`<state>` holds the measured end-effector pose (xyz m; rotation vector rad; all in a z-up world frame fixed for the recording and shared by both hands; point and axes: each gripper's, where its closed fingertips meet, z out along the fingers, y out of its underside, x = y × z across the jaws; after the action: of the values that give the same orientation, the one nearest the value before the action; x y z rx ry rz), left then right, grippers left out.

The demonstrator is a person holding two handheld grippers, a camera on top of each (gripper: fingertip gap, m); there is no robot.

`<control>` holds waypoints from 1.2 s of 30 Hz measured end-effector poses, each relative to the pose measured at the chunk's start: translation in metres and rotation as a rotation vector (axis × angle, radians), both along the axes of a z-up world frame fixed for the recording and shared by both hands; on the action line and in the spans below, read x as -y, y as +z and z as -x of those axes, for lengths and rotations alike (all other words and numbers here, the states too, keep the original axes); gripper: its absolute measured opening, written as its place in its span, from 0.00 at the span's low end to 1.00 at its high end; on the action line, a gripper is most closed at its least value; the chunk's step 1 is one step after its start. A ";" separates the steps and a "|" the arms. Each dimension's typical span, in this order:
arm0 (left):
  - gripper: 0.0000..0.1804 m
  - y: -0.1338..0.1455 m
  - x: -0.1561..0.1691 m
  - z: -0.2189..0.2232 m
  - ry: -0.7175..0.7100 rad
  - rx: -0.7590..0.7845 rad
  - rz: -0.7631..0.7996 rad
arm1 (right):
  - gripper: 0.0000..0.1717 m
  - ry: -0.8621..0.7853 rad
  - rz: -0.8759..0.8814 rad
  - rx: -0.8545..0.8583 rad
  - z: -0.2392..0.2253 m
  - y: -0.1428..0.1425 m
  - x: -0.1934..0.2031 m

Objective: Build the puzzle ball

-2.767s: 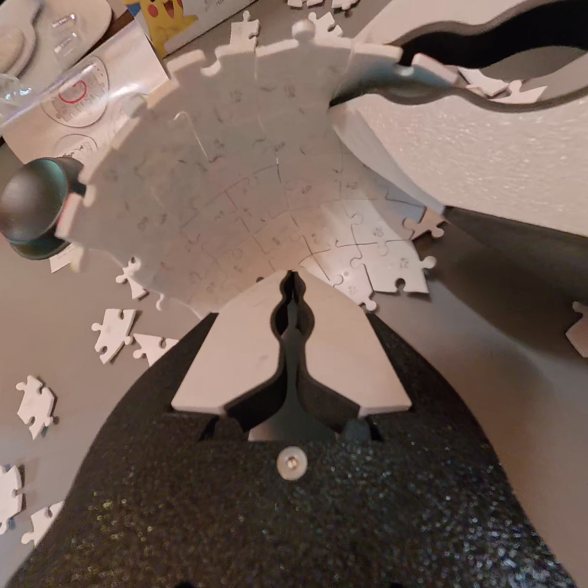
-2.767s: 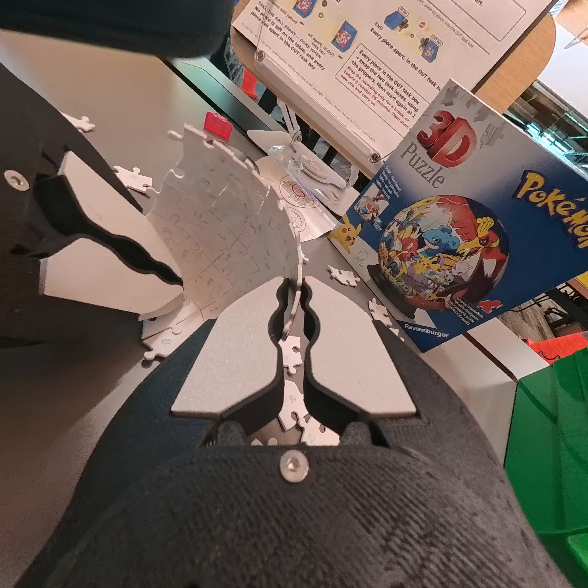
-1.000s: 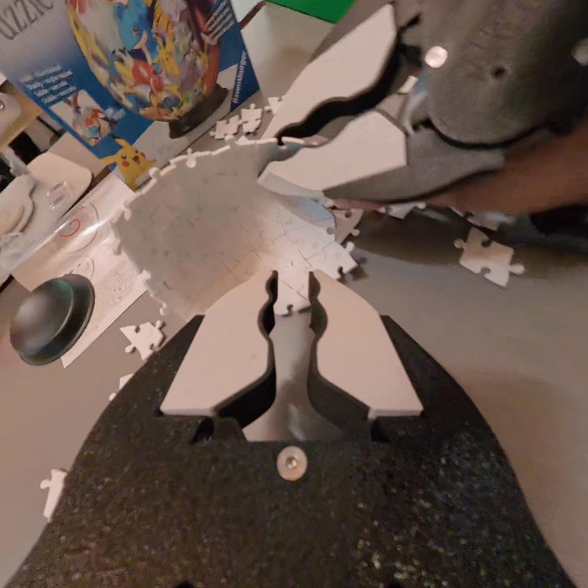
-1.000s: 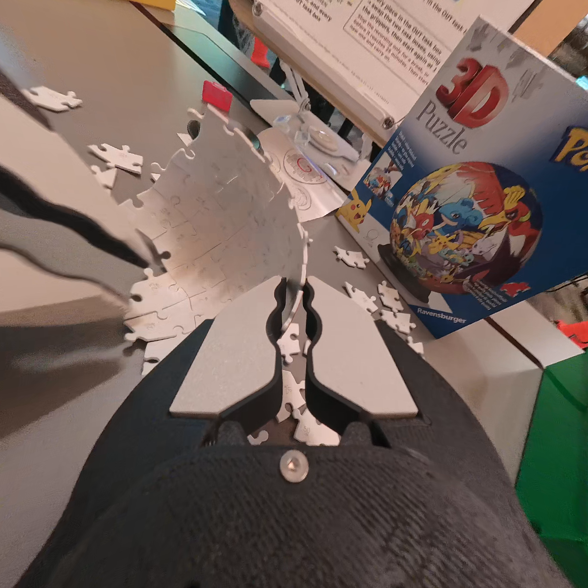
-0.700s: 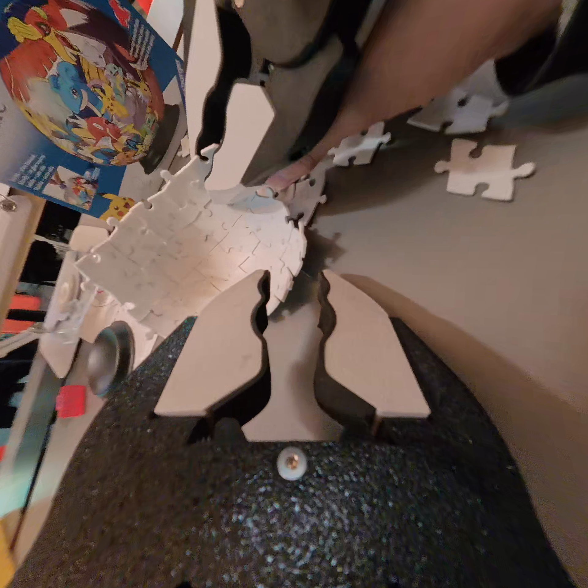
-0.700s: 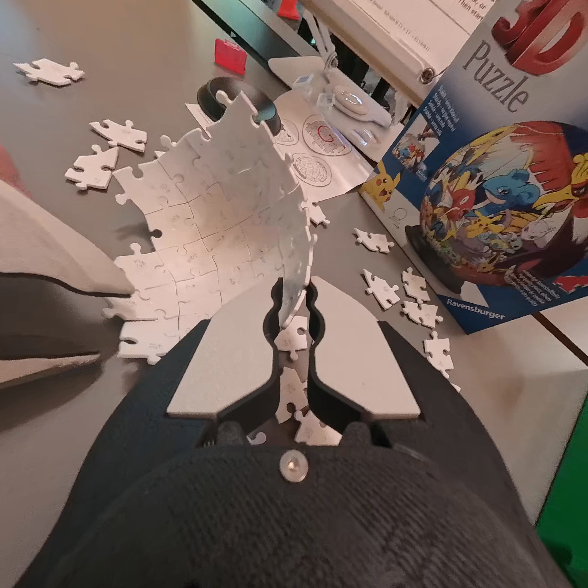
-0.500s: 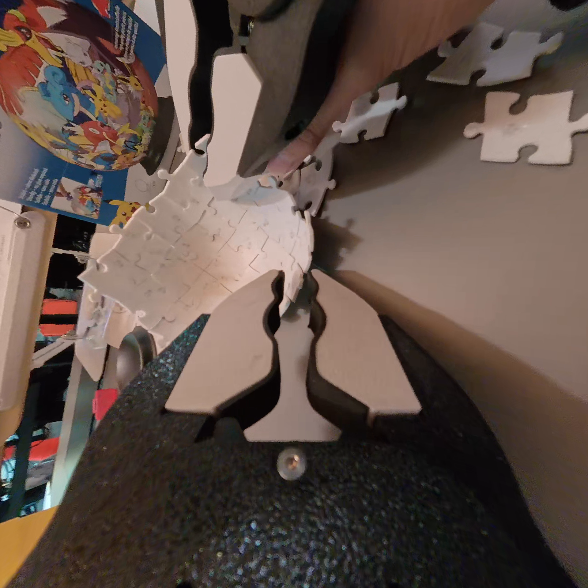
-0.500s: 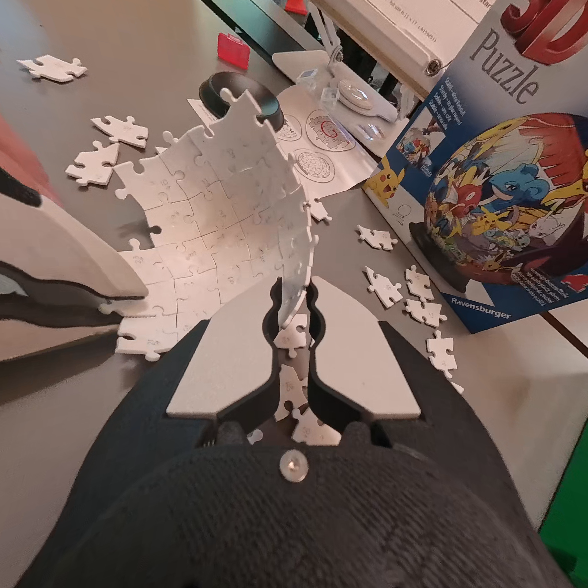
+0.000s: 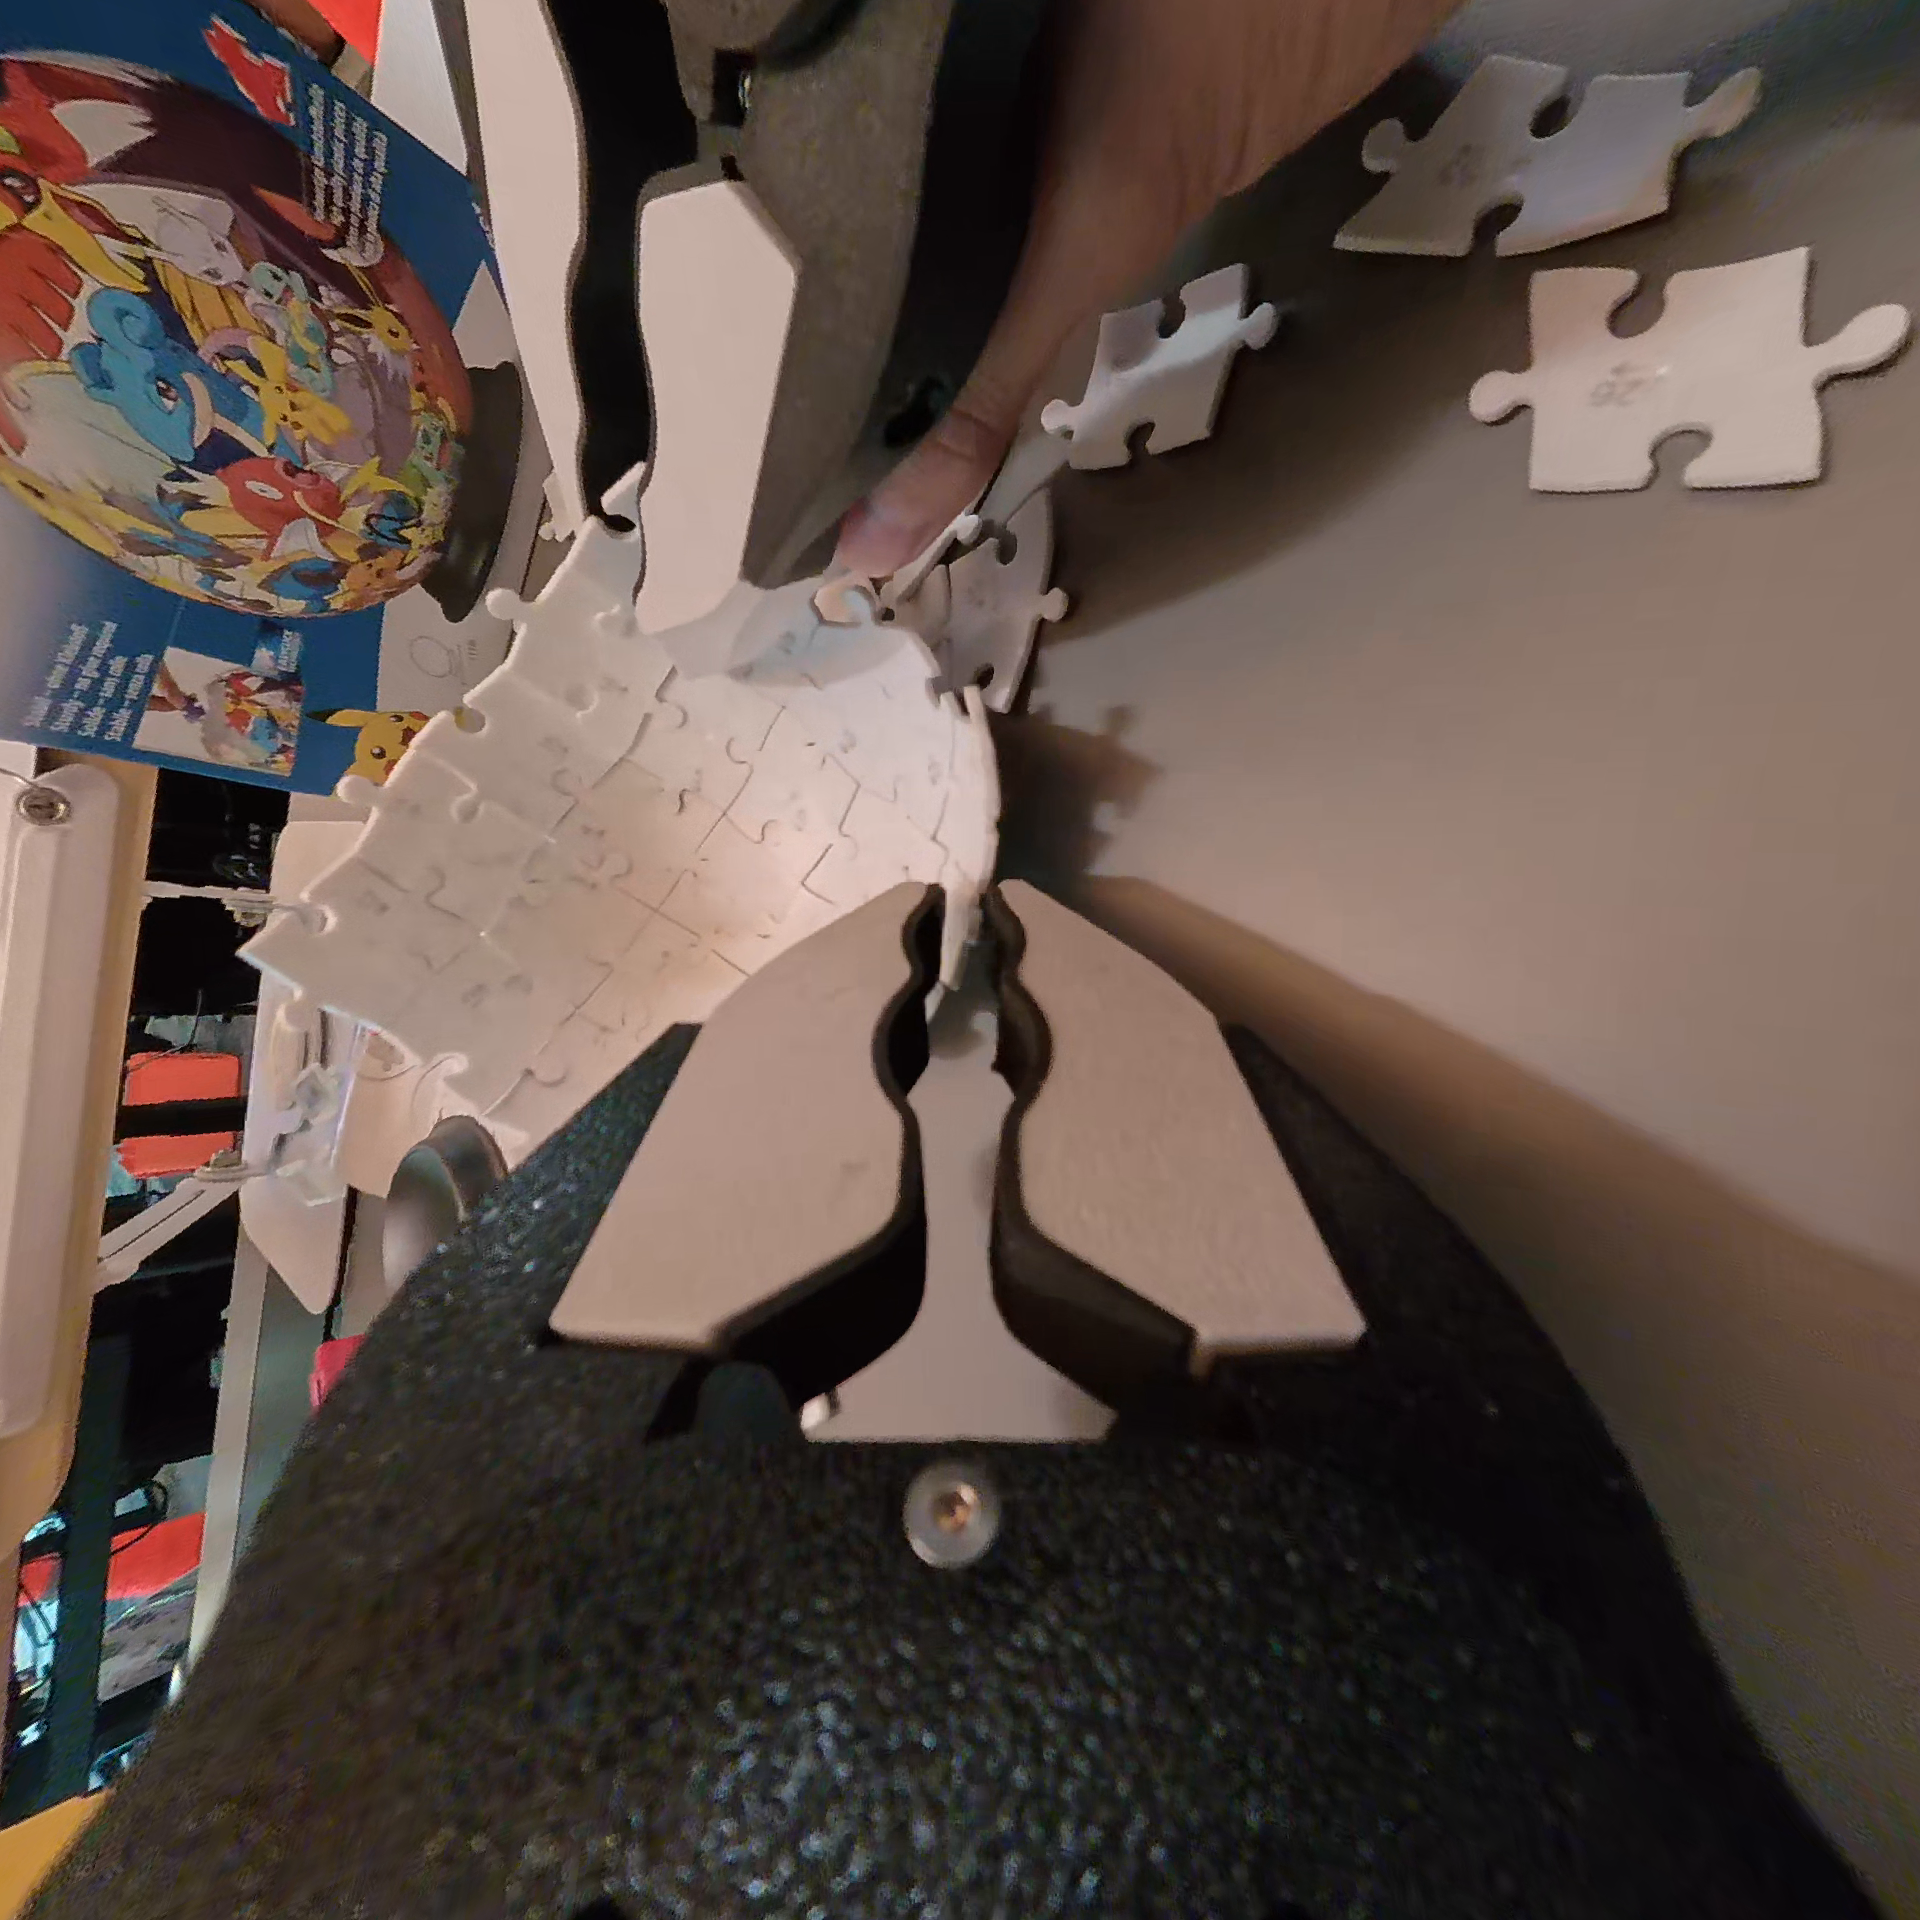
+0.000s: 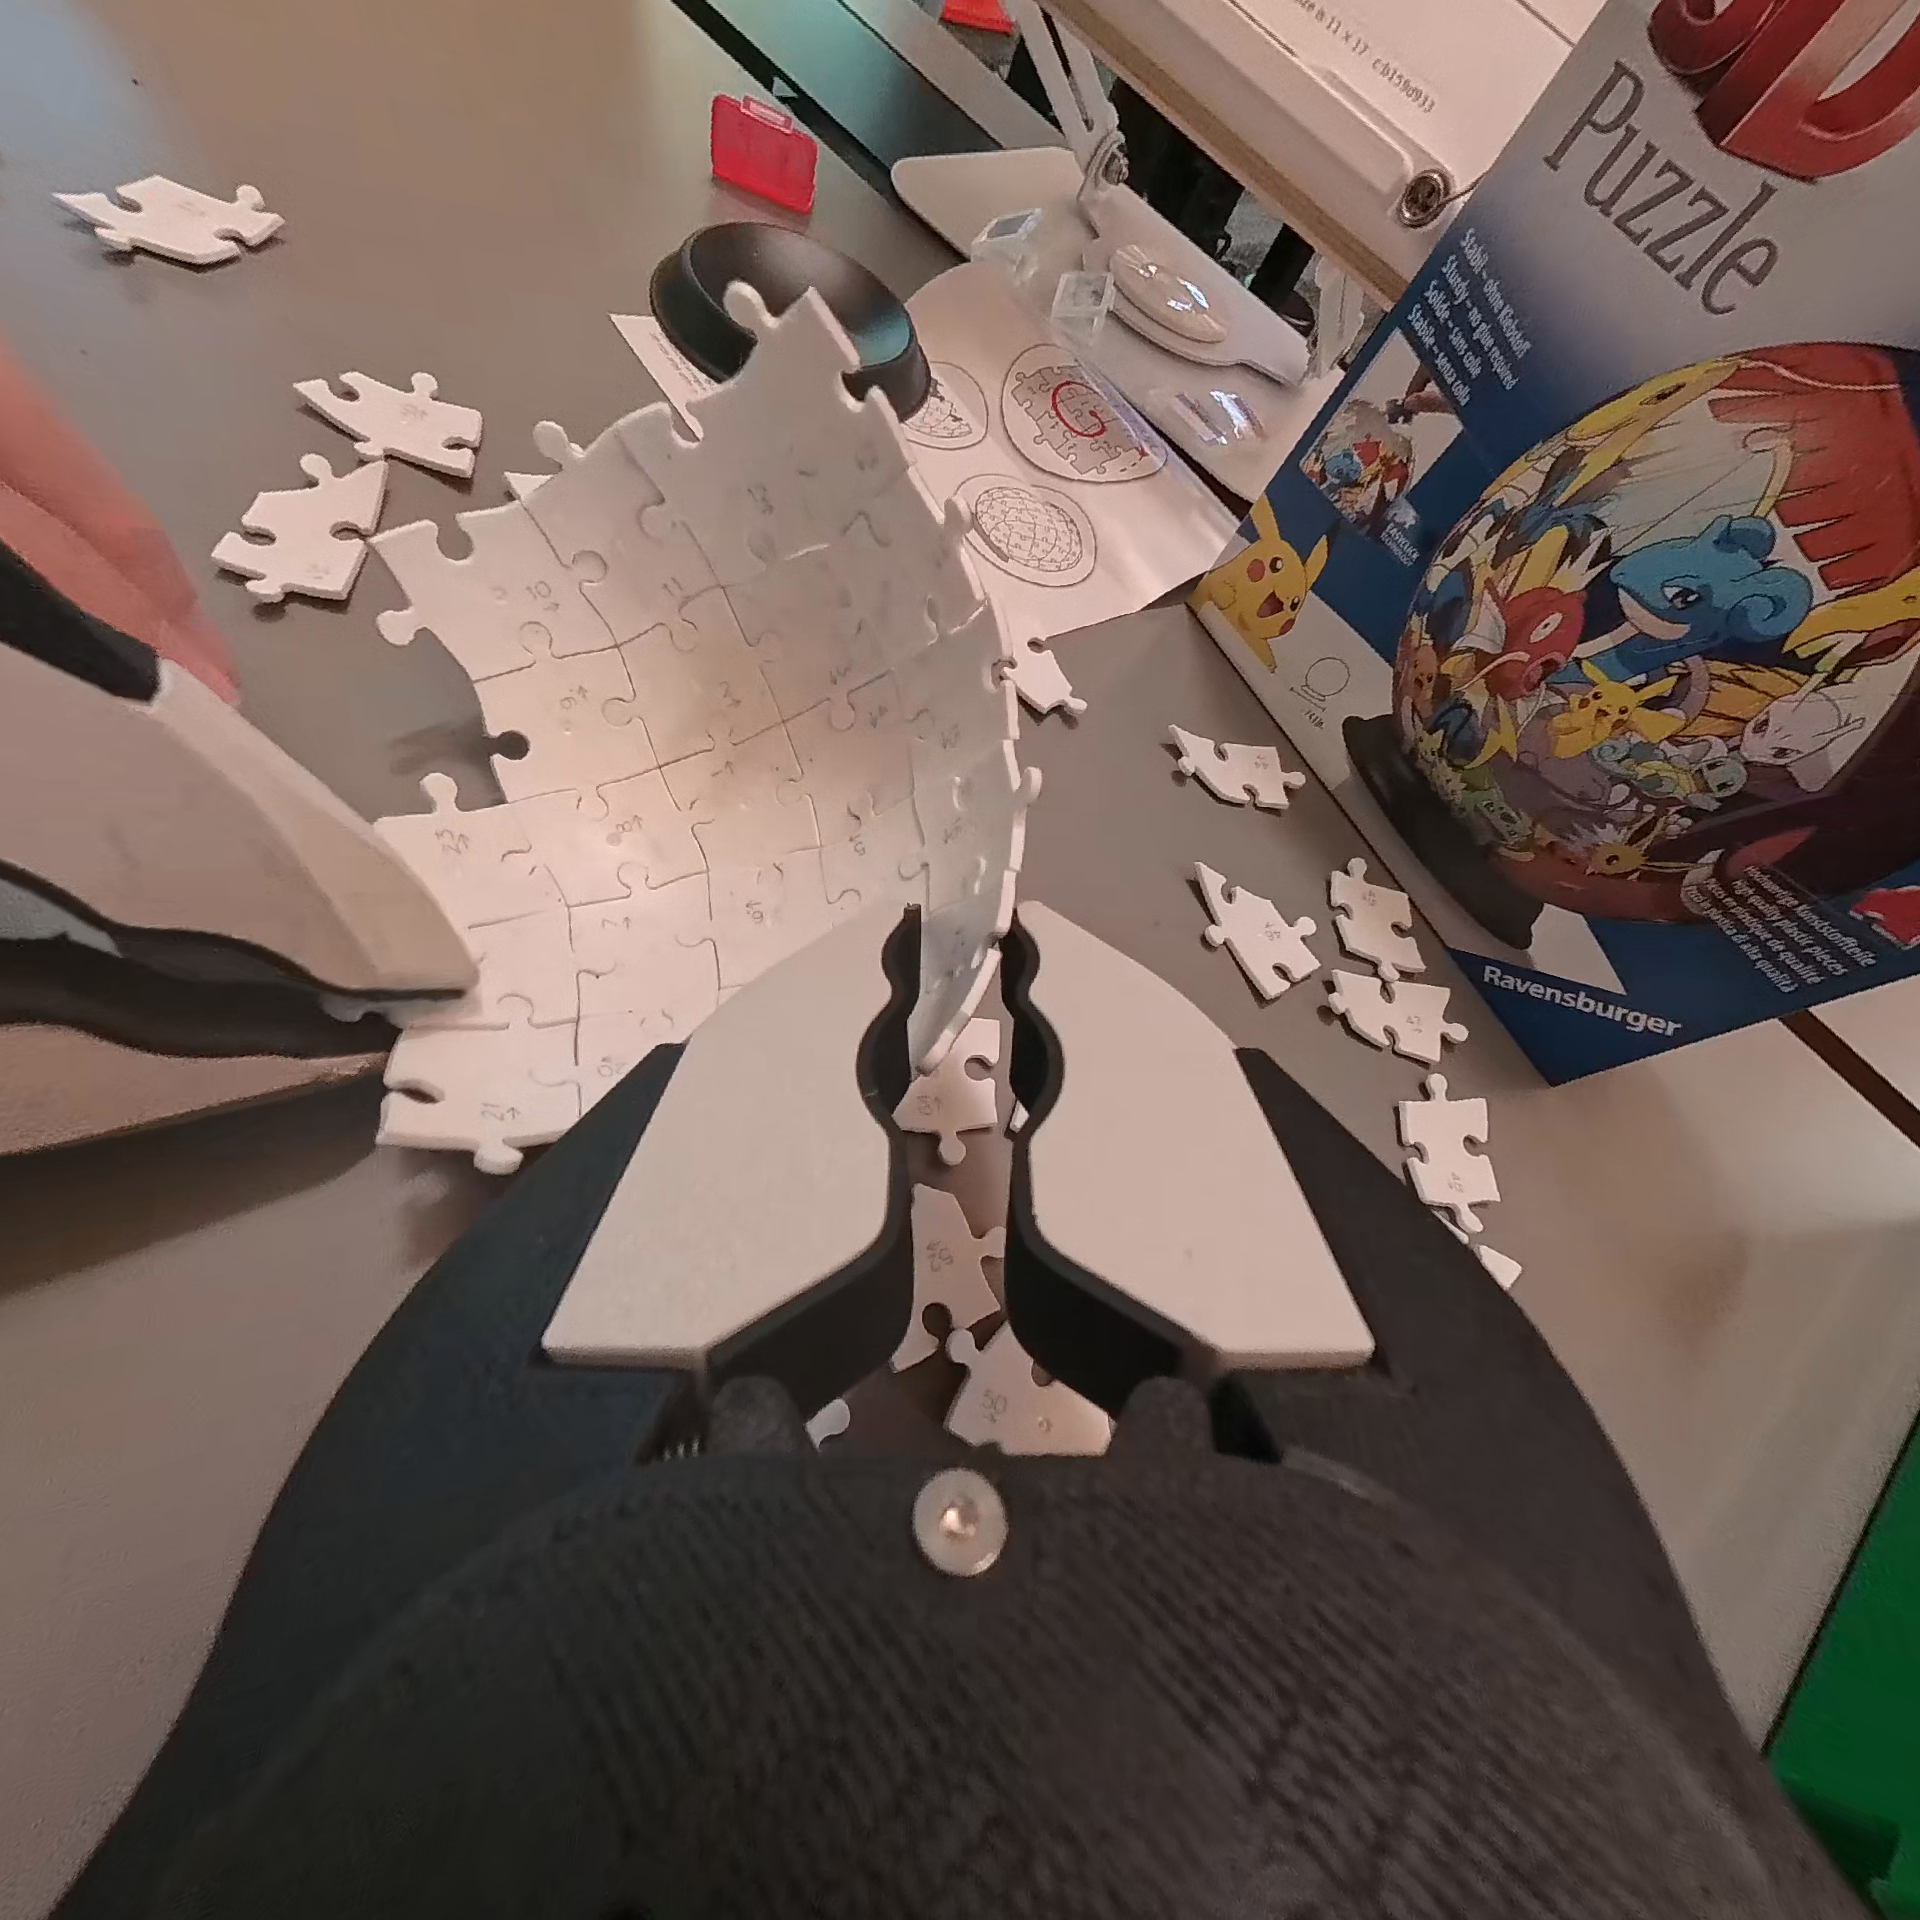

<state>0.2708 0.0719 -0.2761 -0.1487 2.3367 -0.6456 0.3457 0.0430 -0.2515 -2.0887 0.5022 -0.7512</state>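
White plastic is gripped on two sides: the shell (image 10: 727, 727), a curved sheet of joined puzzle pieces on the surface (image 10: 1662, 1299), is pinched at its rim by the closed jaws of the right gripper (image 10: 961, 935) and the left gripper (image 9: 961, 914). Small opposed pulls are advised, so one seam parts. Beyond lies the box (image 10: 1662, 520), printed with a brand and title, left unquoted.

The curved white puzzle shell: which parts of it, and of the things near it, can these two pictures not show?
- The puzzle shell's outer face: both views show only its white inner side.
- Its far rim, left wrist view: covered by the right gripper and a hand.
- The black ring, right wrist view: its near side is behind the shell.
- The puzzle box: cut off by the picture edge in both views.
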 end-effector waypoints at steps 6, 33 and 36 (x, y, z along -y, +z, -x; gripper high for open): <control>0.03 -0.003 0.001 -0.002 -0.007 0.010 -0.025 | 0.08 0.000 0.002 0.002 0.000 0.000 0.000; 0.03 -0.007 0.012 -0.014 -0.005 0.075 -0.064 | 0.09 -0.004 0.010 0.003 0.000 -0.001 0.000; 0.03 -0.006 0.012 -0.015 0.004 0.067 -0.049 | 0.09 -0.007 0.010 -0.001 -0.001 -0.001 0.001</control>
<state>0.2854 0.0595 -0.2825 -0.1073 2.2854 -0.5817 0.3465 0.0419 -0.2529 -2.0980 0.5079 -0.7586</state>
